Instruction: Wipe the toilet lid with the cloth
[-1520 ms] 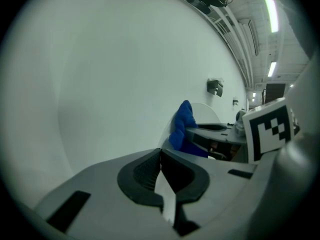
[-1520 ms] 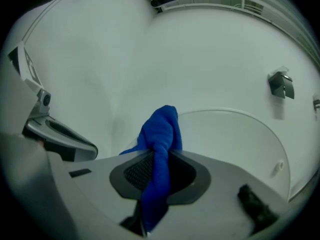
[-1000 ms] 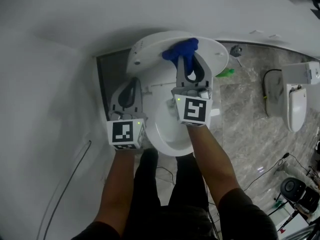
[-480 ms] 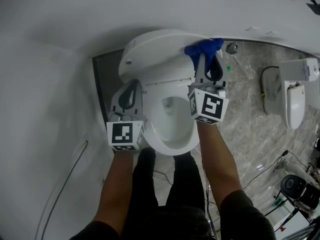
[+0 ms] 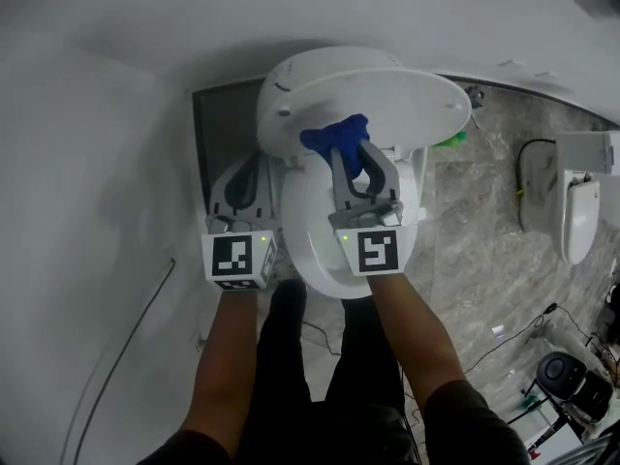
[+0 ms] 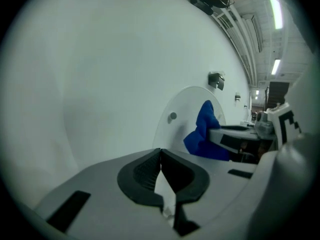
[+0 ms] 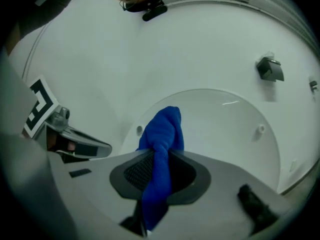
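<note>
Right gripper view: blue cloth [image 7: 161, 131], soft, light, bunched; right gripper [image 7: 160, 156] clamps its middle, the best hold for pressing it on the raised toilet lid [image 7: 225, 134]. Left gripper [image 6: 160, 154]: jaws together, empty.

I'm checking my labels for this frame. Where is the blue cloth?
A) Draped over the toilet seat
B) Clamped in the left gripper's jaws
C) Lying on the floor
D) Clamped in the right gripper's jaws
D: the right gripper view shows the blue cloth pinched in the jaws of the right gripper, in front of the raised white toilet lid. The left gripper is shut on nothing.
</note>
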`<state>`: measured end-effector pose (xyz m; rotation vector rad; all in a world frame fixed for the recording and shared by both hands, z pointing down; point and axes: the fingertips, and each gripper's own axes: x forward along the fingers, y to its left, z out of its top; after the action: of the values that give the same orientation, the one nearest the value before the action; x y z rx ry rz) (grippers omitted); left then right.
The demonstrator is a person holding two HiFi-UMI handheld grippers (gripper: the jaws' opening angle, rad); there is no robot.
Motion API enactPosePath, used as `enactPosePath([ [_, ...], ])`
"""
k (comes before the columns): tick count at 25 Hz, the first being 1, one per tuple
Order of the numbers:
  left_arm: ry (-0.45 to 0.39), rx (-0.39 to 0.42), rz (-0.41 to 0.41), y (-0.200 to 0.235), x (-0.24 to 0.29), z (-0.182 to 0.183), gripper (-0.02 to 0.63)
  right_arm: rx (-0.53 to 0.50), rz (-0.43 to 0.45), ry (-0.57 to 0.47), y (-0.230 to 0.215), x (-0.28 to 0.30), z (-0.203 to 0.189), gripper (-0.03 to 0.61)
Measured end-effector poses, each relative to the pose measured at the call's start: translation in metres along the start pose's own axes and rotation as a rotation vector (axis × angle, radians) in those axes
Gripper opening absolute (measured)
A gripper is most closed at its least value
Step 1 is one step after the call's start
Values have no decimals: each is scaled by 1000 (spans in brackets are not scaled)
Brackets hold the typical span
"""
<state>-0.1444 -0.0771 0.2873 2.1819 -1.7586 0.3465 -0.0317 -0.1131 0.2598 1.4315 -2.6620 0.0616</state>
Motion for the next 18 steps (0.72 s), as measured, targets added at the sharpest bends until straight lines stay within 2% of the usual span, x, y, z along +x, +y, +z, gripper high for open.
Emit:
enactPosePath([
  [4, -16, 0, 28, 17, -4, -6, 12, 14, 100, 10, 47, 17, -12, 67],
  [8, -40, -22, 34, 31, -6, -21, 12, 11, 126, -27, 74, 40, -14, 67],
  [11, -57, -5, 54, 39, -3, -29, 12, 15, 96, -37, 80, 59, -19, 67],
  [15, -91, -23, 72, 50, 1, -35, 12, 55, 40, -75, 74, 69, -19, 67],
  [18, -117, -20, 66, 50, 5, -35, 12, 36, 28, -76, 73, 68, -21, 67],
])
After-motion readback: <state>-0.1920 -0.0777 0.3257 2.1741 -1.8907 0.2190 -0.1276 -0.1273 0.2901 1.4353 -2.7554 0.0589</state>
